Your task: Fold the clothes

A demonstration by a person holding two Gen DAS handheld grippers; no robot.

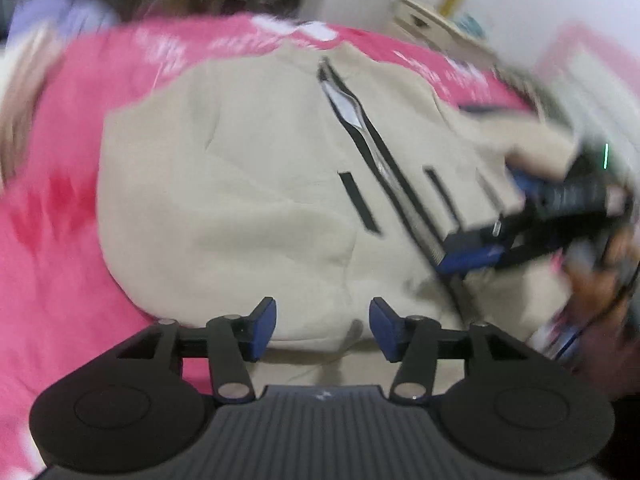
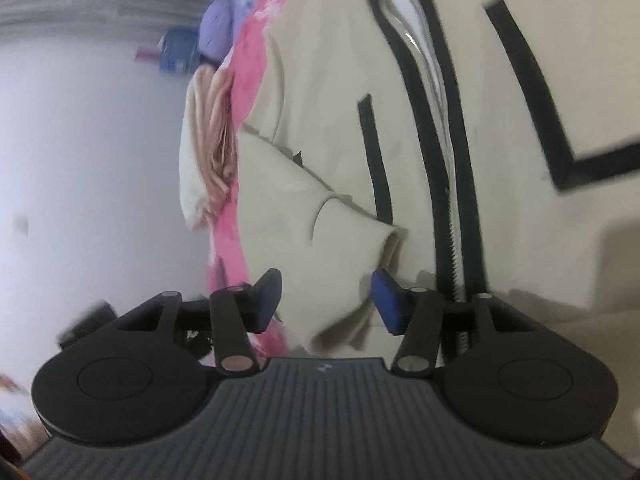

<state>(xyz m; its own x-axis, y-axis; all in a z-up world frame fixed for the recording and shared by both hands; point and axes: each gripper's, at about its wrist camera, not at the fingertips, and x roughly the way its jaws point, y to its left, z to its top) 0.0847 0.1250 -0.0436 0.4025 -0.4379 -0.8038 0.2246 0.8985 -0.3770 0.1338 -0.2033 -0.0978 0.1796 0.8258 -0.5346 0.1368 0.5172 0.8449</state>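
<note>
Both grippers, left (image 1: pixel 322 328) and right (image 2: pixel 326 300), hover fingers apart over the beige jacket (image 1: pixel 240 184).

beige zip jacket (image 1: pixel 248 184), black trim, front up, spread on pink bedding (image 1: pixel 60 280)

Home bedroom, pink bedspread (image 1: pixel 60 264), heaped laundry (image 2: pixel 212 136), cluttered shelf (image 1: pixel 440 20), white wall (image 2: pixel 80 140)

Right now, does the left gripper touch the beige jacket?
Cannot tell. In the left wrist view the open left gripper frames the beige jacket hem, but blur hides contact.
</note>
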